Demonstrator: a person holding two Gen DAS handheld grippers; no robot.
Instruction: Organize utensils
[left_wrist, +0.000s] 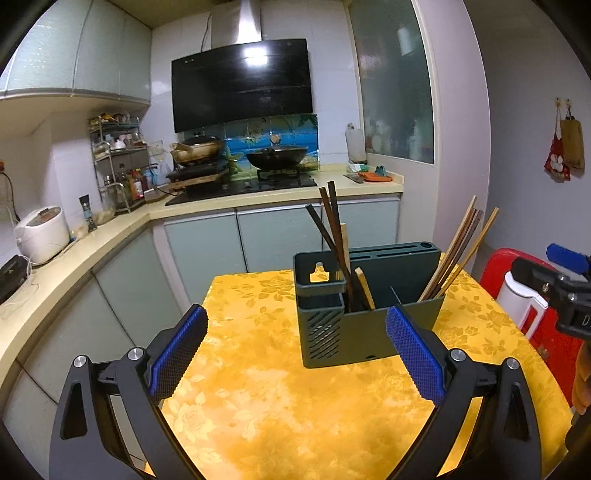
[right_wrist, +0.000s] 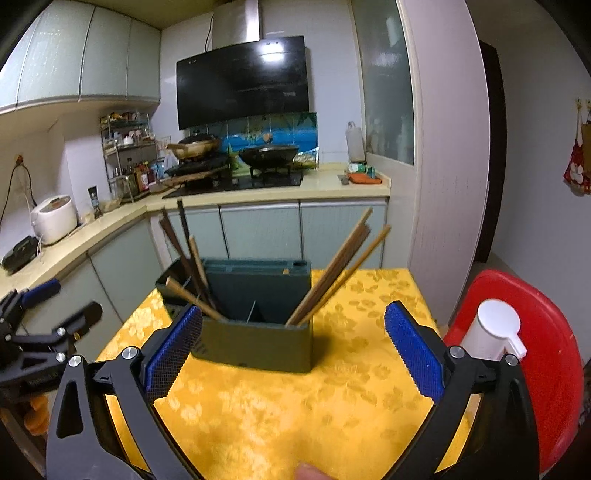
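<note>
A dark green utensil holder (left_wrist: 354, 332) (right_wrist: 255, 343) stands on the yellow flowered tablecloth (left_wrist: 266, 406) (right_wrist: 295, 413). Dark and light chopsticks (left_wrist: 334, 236) (right_wrist: 184, 251) lean in its left compartment. A bundle of wooden chopsticks (left_wrist: 458, 251) (right_wrist: 340, 262) leans out of its right compartment. My left gripper (left_wrist: 295, 358) is open in front of the holder, with nothing between its blue pads (left_wrist: 177, 354). My right gripper (right_wrist: 293, 354) is open too, its pads (right_wrist: 413, 354) wide on either side of the holder's near face without touching it. Each gripper shows at the edge of the other's view.
A red chair (right_wrist: 546, 354) with a white jug (right_wrist: 493, 328) stands right of the table. Behind runs an L-shaped counter (left_wrist: 74, 258) with a rice cooker (left_wrist: 42, 234), a spice rack, a stove with two woks (left_wrist: 277, 157) and a black hood.
</note>
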